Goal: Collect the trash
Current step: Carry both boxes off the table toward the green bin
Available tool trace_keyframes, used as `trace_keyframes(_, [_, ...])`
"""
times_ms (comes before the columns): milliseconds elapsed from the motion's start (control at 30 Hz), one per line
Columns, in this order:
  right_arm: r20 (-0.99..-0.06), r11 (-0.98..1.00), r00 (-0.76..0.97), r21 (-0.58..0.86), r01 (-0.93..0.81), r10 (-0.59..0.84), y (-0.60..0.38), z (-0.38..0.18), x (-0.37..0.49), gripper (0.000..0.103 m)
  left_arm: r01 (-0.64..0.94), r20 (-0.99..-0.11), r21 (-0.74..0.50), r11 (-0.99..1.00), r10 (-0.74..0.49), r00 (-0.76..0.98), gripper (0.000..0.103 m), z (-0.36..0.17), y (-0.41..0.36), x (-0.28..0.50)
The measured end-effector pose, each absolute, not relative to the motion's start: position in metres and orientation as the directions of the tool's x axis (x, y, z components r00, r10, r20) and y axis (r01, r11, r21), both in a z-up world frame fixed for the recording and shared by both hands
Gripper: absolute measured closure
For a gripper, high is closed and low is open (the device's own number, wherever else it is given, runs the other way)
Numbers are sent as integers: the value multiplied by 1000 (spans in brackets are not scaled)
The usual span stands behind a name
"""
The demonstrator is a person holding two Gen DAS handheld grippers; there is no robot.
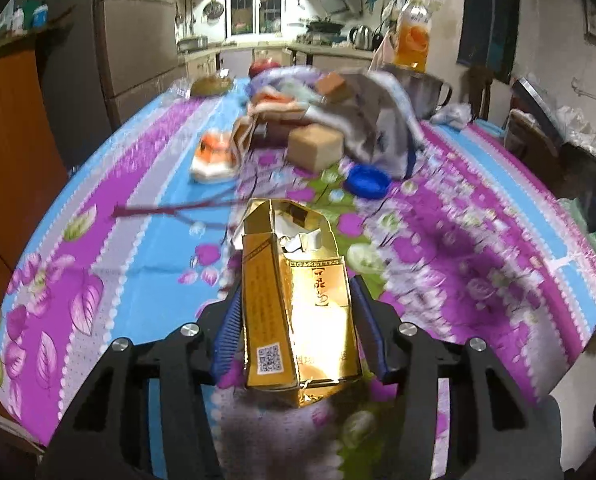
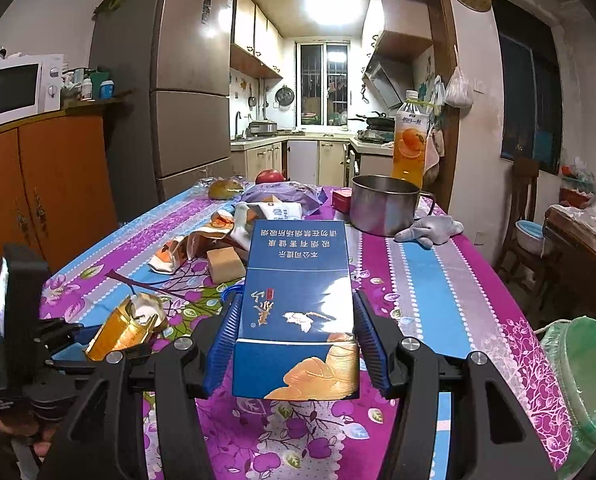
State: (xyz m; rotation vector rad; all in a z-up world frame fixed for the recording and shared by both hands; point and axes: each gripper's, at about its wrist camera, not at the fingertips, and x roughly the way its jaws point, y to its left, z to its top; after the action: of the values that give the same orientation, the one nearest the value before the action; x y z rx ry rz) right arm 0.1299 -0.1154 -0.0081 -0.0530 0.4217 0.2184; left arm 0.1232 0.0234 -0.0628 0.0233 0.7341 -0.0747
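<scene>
Grips: L tongs (image 1: 295,312) clamp gold cig pack (image 1: 293,300), lid torn open, paper scraps showing; R tongs (image 2: 293,332) clamp blue carton (image 2: 298,300) across its width. Green-lined bin (image 2: 578,380) sits low to my R, past table edge. Risk: tilting gold pack en route spills scraps; carton is long, may pivot btwn pads & slip.

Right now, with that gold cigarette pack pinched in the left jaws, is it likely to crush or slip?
The gold cigarette pack is probably light: its torn-open top shows only crumpled paper. It looks like thin card, dented at the bottom edge, so a hard squeeze from the left gripper could crush it. The glossy foil may be slippery, though the ribbed blue pads should help.
</scene>
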Motion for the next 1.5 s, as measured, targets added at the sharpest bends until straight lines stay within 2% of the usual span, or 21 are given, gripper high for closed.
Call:
trace_keyframes(333, [-306, 989, 945, -48, -137, 116, -142, 17, 122, 47, 67, -470, 30, 997, -45, 882, 54, 11, -20, 111])
trace_keyframes(733, [-226, 998, 974, -60, -21, 7, -202, 55, 106, 47, 157, -361, 13, 988, -142, 922, 53, 55, -85, 113])
trace_keyframes(1200, [-207, 970, 948, -80, 228, -240, -330, 81, 79, 47, 361, -312, -10, 932, -346, 885, 53, 77, -190, 123])
trace_keyframes(1500, [-252, 926, 891, -100, 364, -377, -419, 75, 63, 47, 511, -350, 1, 860, -478, 806, 53, 68, -270, 126])
